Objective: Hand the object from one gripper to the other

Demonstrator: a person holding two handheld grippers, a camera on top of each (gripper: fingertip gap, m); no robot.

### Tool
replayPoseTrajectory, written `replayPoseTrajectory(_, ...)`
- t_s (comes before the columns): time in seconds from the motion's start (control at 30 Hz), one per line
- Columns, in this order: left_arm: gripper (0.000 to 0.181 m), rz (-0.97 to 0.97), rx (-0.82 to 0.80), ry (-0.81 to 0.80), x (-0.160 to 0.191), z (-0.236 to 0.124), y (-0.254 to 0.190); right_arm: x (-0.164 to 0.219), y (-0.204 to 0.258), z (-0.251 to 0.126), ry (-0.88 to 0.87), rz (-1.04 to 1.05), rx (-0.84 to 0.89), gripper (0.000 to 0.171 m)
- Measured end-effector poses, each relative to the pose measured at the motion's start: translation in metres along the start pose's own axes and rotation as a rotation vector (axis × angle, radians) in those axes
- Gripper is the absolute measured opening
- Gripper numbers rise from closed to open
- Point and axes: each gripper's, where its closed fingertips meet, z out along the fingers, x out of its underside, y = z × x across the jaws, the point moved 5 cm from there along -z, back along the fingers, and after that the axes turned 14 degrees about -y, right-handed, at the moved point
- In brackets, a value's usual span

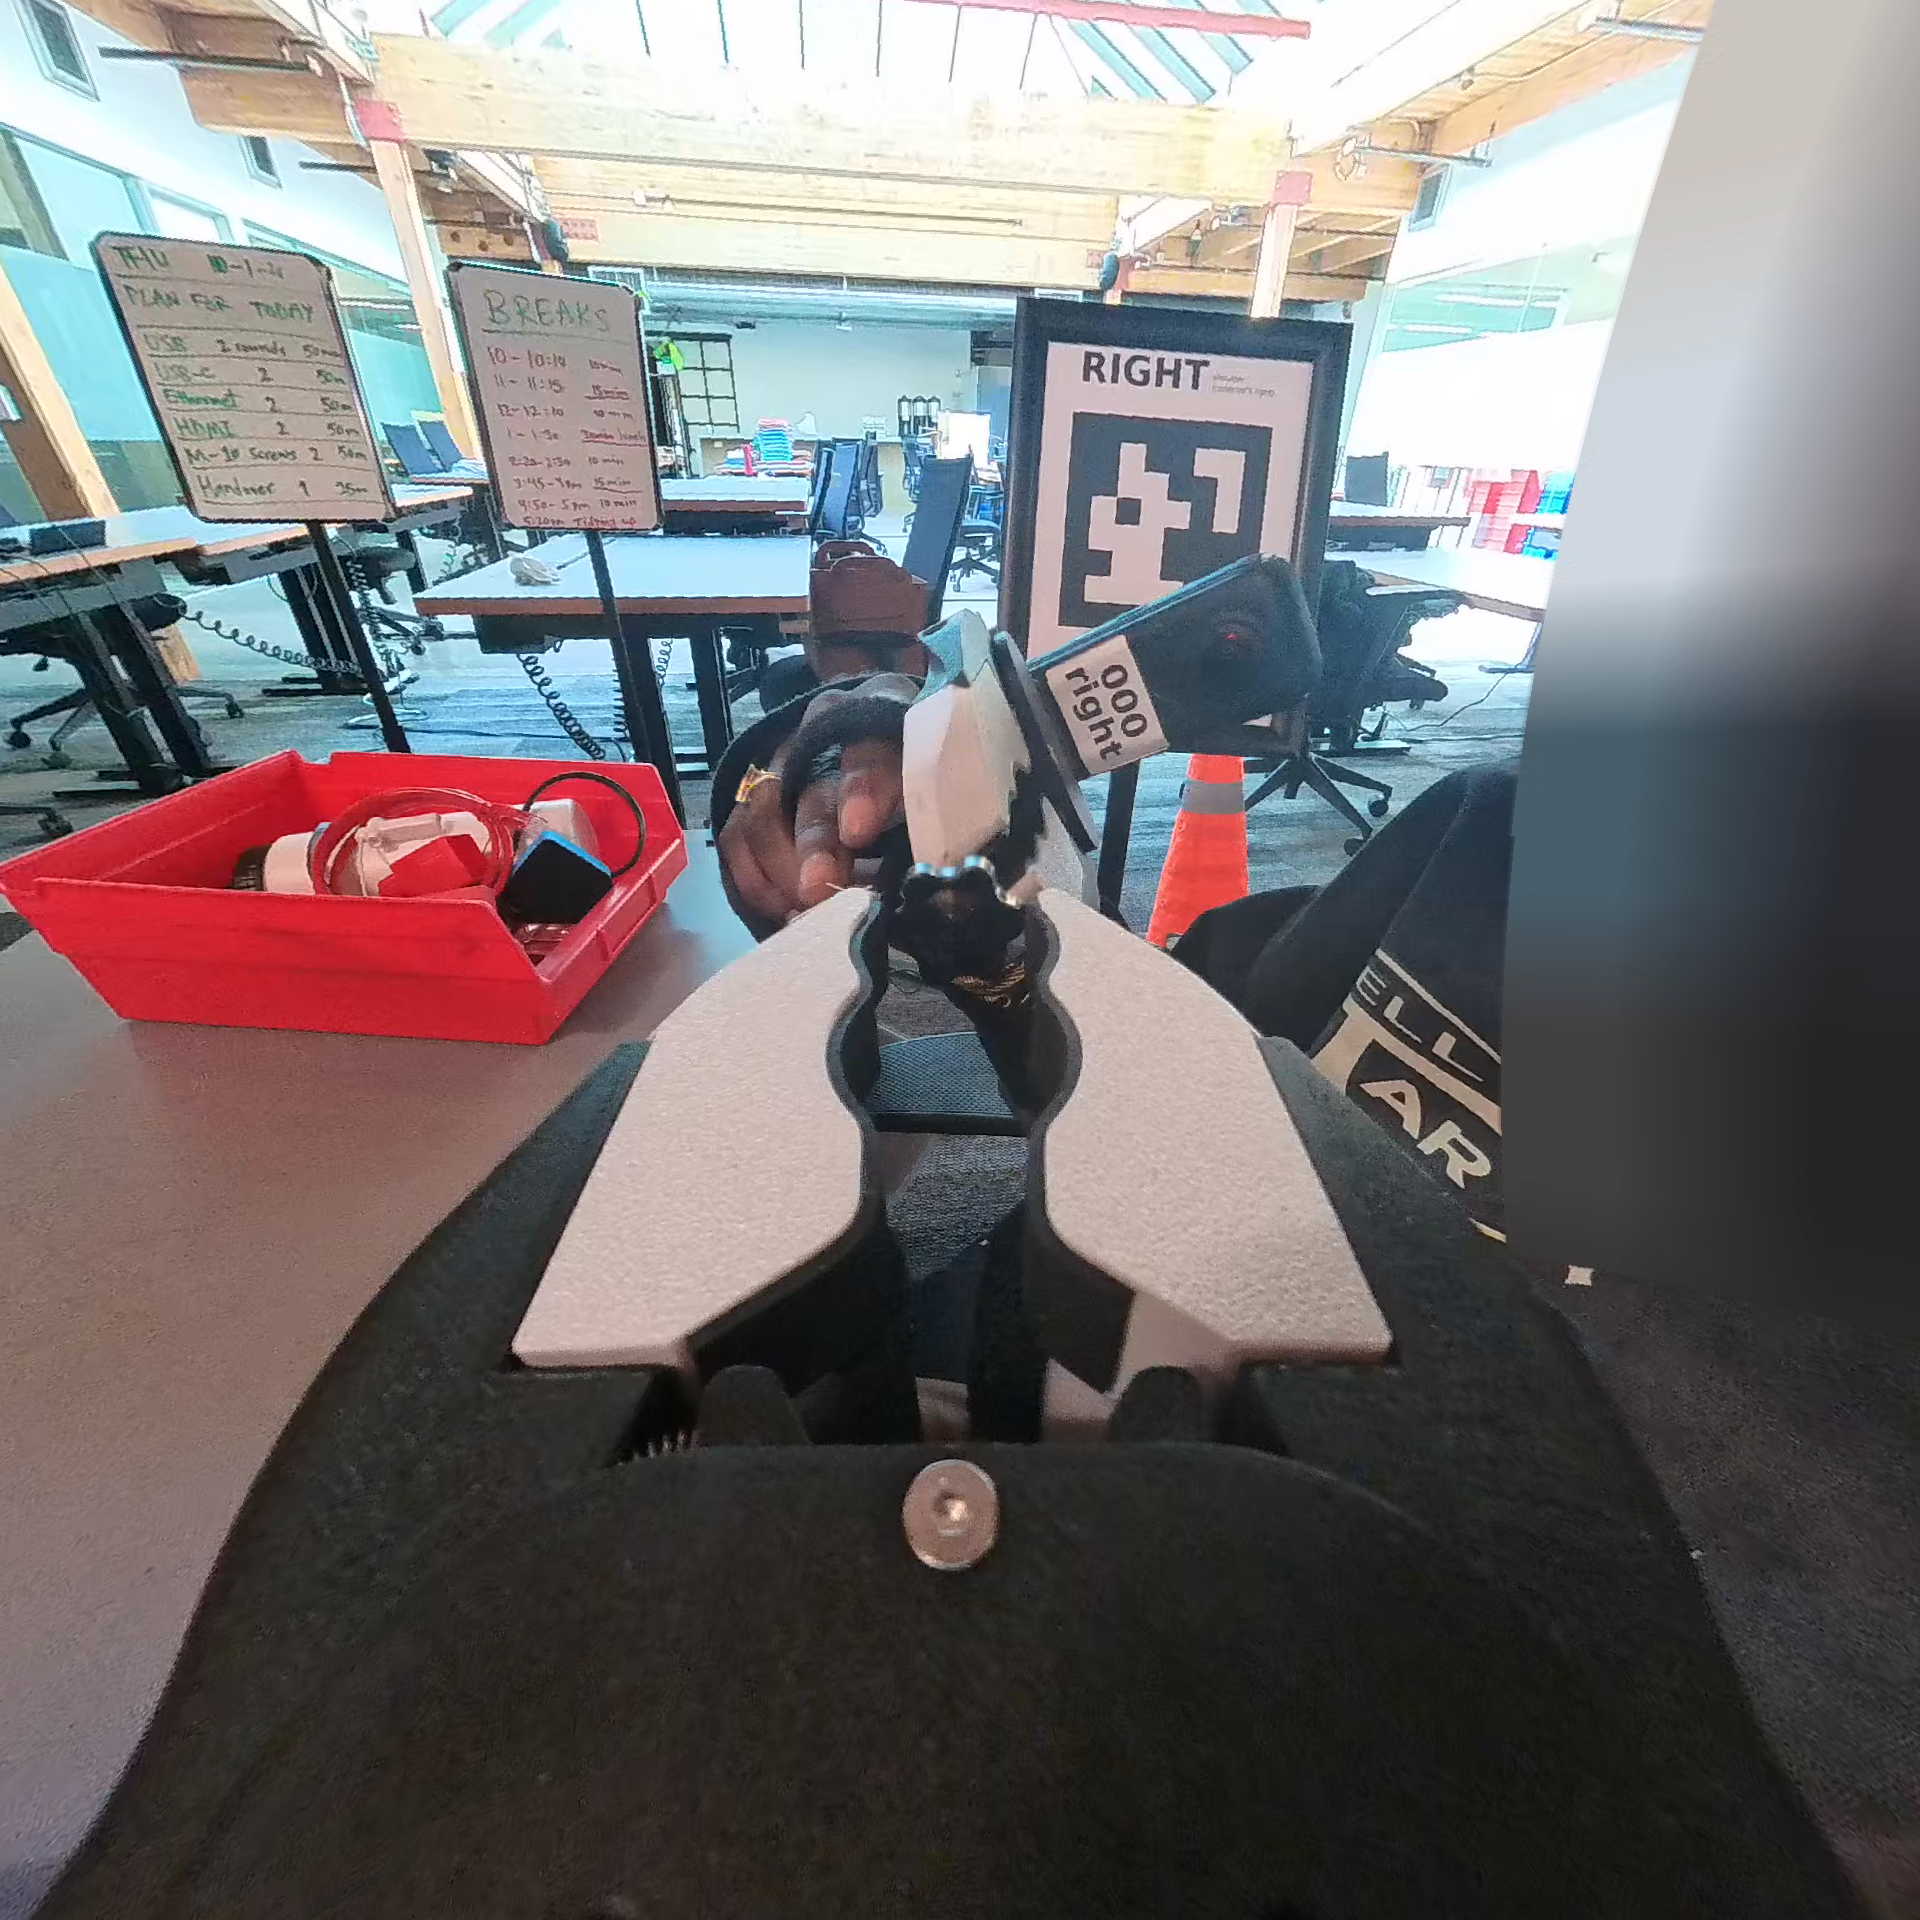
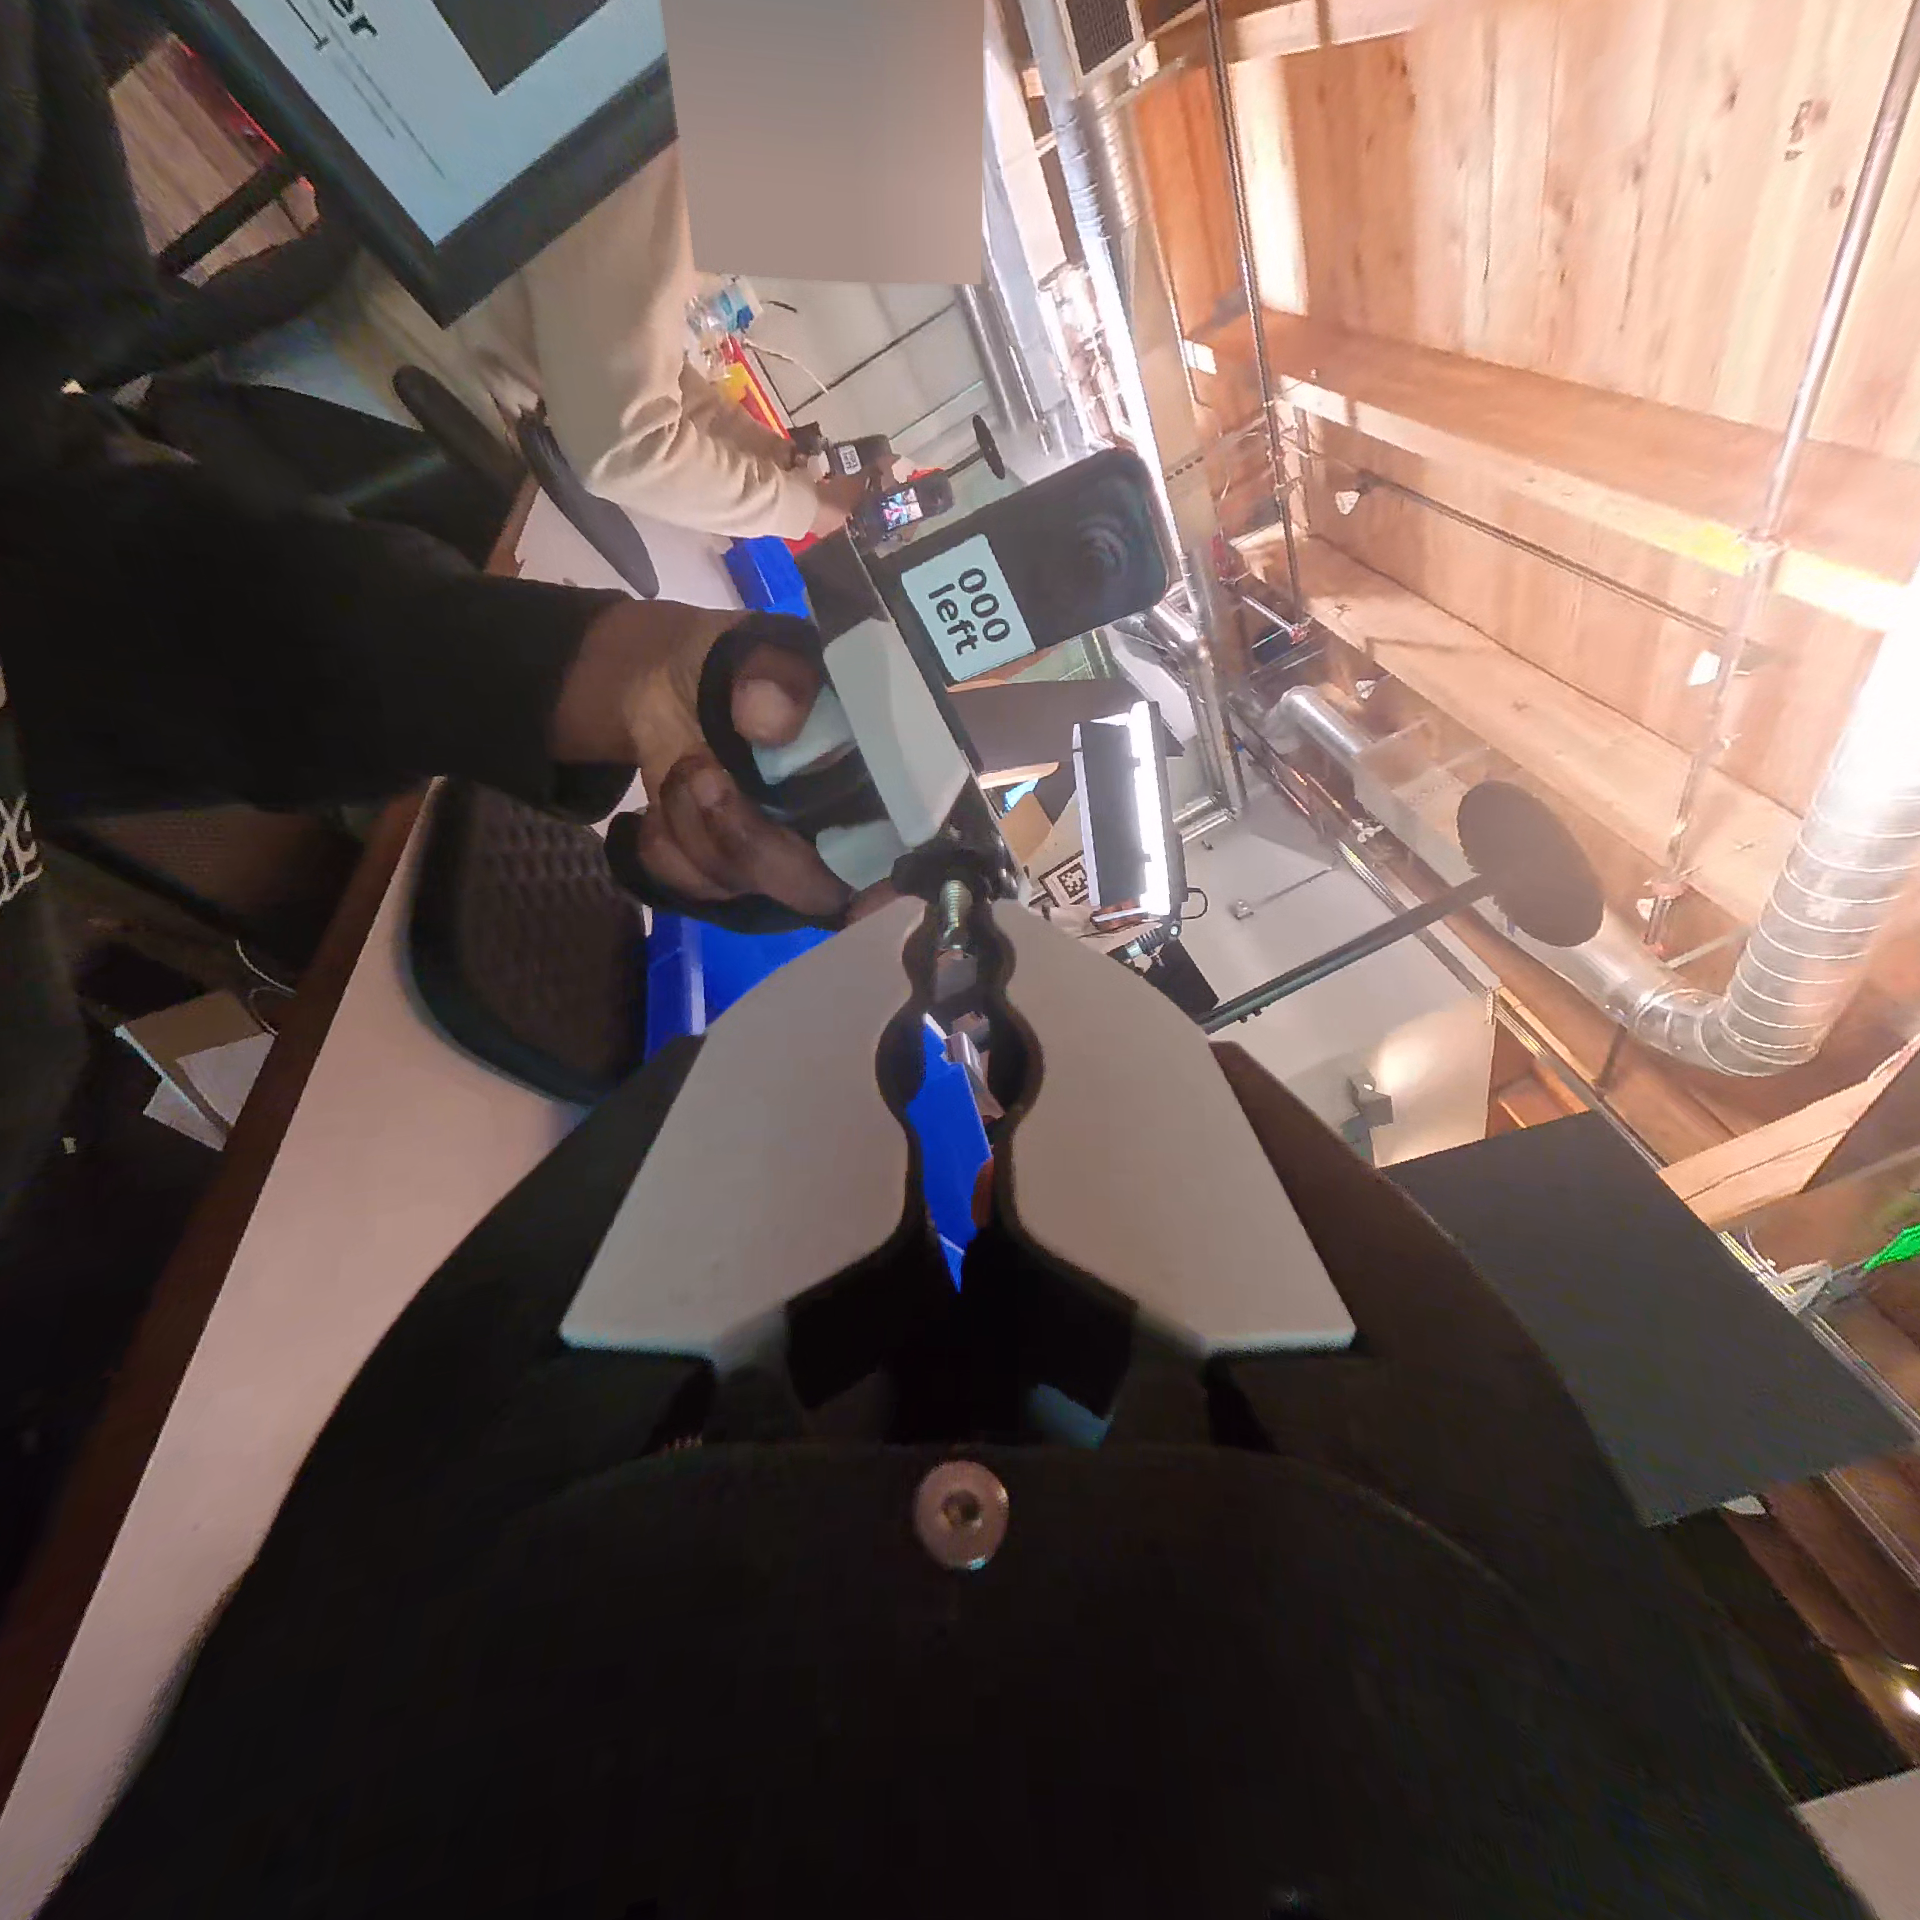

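While both claws are meeting tip to tip, the small black object with metal studs (image 1: 961,914) is sitting between them. The left gripper (image 1: 956,909) and right gripper (image 2: 954,920) are each pinching it.

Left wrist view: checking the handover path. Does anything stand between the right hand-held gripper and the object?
Nothing visible does. The right hand-held gripper meets the small dark object tip-on, where the left hand-held gripper holds it between its fingers. The red bin sits well off to the side on the table.
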Motion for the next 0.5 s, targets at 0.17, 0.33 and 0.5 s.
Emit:
replayPoseTrajectory(0.17, 0.025, 0.078, 0.028, -0.014, 0.000, 0.001, -0.002, -0.001, 0.001, -0.001, -0.004, 0.096, -0.029, 0.006)
replayPoseTrajectory(0.33, 0.047, 0.515, 0.017, -0.039, -0.002, -0.001, -0.010, -0.002, -0.005, -0.001, -0.064, 0.513, -0.025, 0.006)
replayPoseTrajectory(0.5, 0.048, 0.899, -0.034, 0.062, 0.002, -0.002, -0.016, 0.008, -0.014, -0.002, -0.092, 1.073, -0.017, 0.006)
